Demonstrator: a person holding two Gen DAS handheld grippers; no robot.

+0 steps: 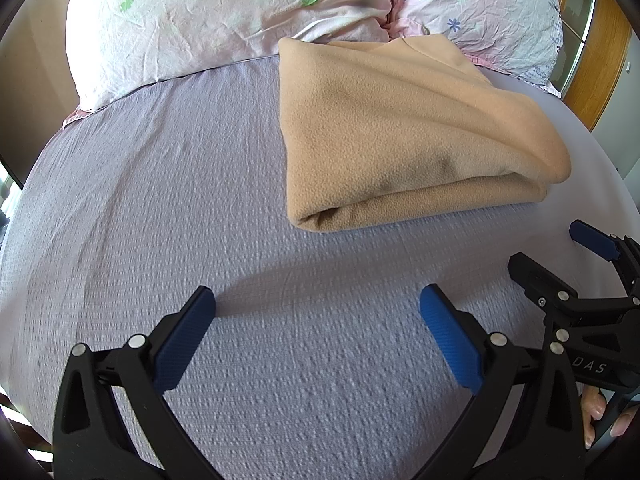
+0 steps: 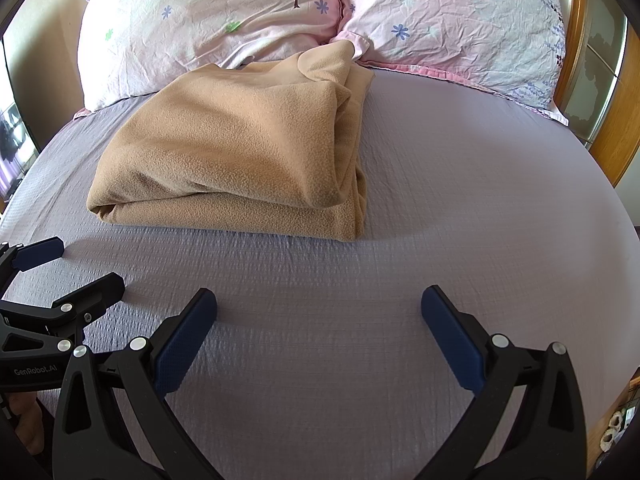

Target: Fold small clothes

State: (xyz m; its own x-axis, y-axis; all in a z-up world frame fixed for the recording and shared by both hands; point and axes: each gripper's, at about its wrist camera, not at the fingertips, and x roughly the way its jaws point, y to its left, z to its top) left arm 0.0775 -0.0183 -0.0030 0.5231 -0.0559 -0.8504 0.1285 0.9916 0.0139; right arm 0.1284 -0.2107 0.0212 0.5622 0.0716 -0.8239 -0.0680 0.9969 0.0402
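A tan fleece garment (image 1: 404, 128) lies folded in a thick rectangle on the lavender bed sheet (image 1: 160, 200), its far edge against the pillows. It also shows in the right wrist view (image 2: 240, 148), with layered edges at its right side. My left gripper (image 1: 318, 308) is open and empty above the sheet, short of the garment's near edge. My right gripper (image 2: 318, 308) is open and empty, also short of the garment. The right gripper shows at the right edge of the left wrist view (image 1: 556, 256), and the left gripper at the left edge of the right wrist view (image 2: 86, 264).
Two floral pink pillows (image 2: 224, 12) (image 2: 460, 28) lie along the head of the bed. A wooden frame (image 2: 612, 152) stands at the right. The sheet (image 2: 460, 200) stretches right of the garment.
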